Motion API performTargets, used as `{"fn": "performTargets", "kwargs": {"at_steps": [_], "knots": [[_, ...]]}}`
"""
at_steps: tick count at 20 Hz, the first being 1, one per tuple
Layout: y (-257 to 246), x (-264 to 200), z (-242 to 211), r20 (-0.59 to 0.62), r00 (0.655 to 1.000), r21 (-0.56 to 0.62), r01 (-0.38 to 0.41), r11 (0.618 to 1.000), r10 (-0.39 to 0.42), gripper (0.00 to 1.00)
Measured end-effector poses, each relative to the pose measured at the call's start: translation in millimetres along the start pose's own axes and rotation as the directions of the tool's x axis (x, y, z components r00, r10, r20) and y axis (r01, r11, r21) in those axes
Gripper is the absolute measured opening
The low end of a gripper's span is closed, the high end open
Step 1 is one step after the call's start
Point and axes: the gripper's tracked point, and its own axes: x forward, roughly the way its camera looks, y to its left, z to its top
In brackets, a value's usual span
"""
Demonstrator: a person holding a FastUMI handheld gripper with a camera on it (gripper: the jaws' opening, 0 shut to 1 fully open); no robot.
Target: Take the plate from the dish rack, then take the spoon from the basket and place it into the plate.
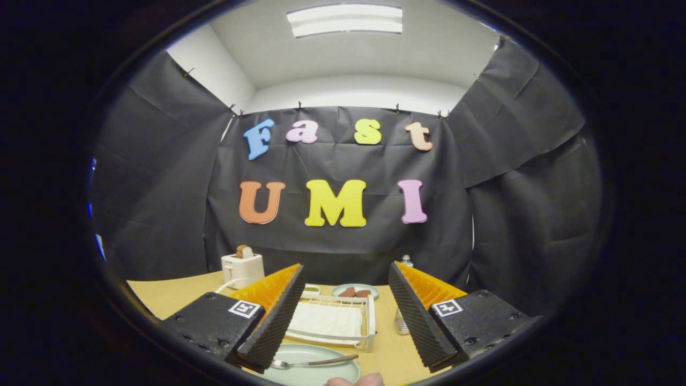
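Gripper view: tool (343, 321) stands released, fingers wide. Spoon (313, 363) lies on plate (313, 371), in front of rack (335, 321). Risk: a finger lowered carelessly could knock the spoon off the plate.

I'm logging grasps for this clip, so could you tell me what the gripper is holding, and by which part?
Nothing is held. The gripper is open, its fingers wide apart and empty. The spoon already lies on the plate, with the rack beyond.
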Motion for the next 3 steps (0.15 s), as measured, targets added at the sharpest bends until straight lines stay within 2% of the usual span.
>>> {"fn": "performTargets", "kwargs": {"at_steps": [3], "knots": [[-0.4, -0.7, 1.6, 0.01, 1.0, -0.002, 0.003, 1.0, -0.003, 1.0]]}}
